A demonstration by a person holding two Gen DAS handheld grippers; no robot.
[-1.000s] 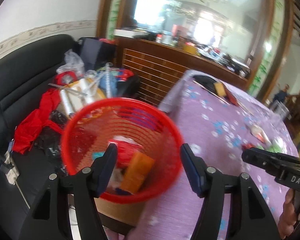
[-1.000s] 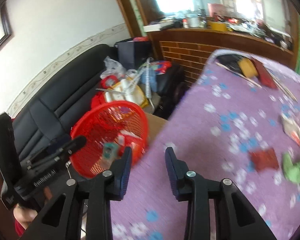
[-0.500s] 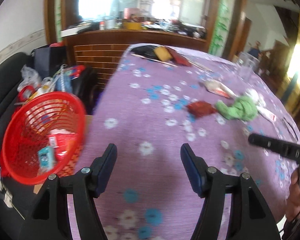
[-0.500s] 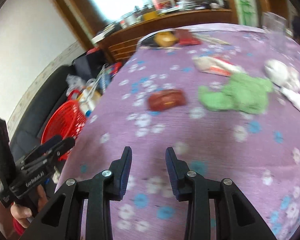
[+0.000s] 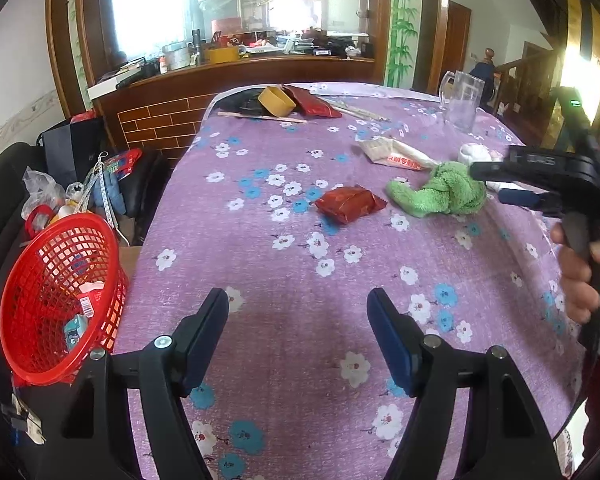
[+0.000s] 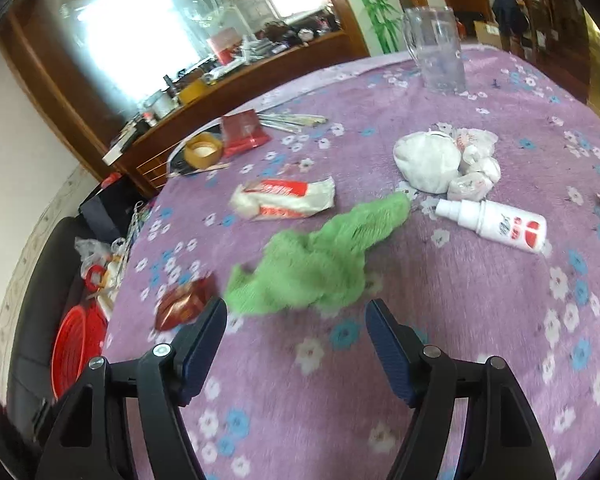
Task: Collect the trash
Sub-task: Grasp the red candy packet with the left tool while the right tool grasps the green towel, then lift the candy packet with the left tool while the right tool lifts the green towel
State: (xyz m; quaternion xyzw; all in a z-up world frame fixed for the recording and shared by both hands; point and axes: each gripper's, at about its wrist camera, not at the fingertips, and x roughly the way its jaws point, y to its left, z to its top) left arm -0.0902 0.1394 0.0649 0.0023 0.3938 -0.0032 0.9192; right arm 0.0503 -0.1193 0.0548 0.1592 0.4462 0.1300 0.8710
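My left gripper hangs over the purple flowered tablecloth, its jaws opening with nothing between them. A crumpled red wrapper lies ahead of it, and a green cloth to the right. The red mesh basket with several scraps inside stands off the table's left edge. My right gripper is also opening and empty, just short of the green cloth, with the red wrapper by its left finger. A white-and-red wrapper, crumpled white bags and a white spray bottle lie beyond.
A glass mug stands at the far side of the table. A yellow tape roll, a red packet and chopsticks lie at the far left end. A black sofa with clutter runs along the left wall behind the basket.
Both views have swung right, away from the red basket and over the table. The right jaws went from nearly shut to wide apart. The left jaws spread slightly.
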